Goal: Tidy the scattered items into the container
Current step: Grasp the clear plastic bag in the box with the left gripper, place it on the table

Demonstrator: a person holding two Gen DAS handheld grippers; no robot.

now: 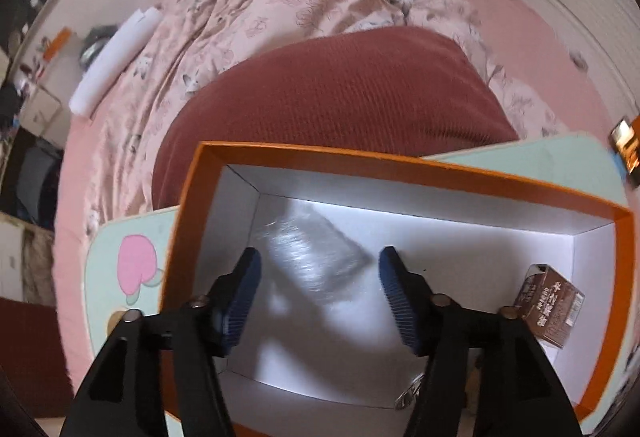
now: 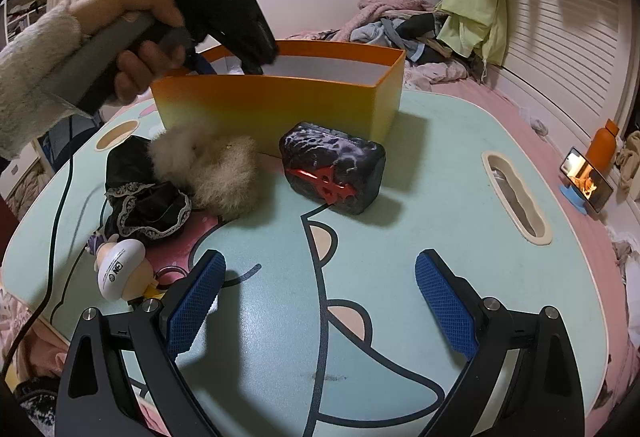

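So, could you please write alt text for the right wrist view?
Open right gripper hovers over a mint cartoon-print table; beyond lie a black padded pouch, beige fluffy scrunchie and orange cardboard box.

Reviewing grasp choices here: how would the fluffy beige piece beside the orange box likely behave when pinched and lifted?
The fluffy beige piece looks soft and shaggy, so it would probably squash between the pads and hang limp. It seems light for its bulk. It leans on the black lace-trimmed cloth, which might drag along.
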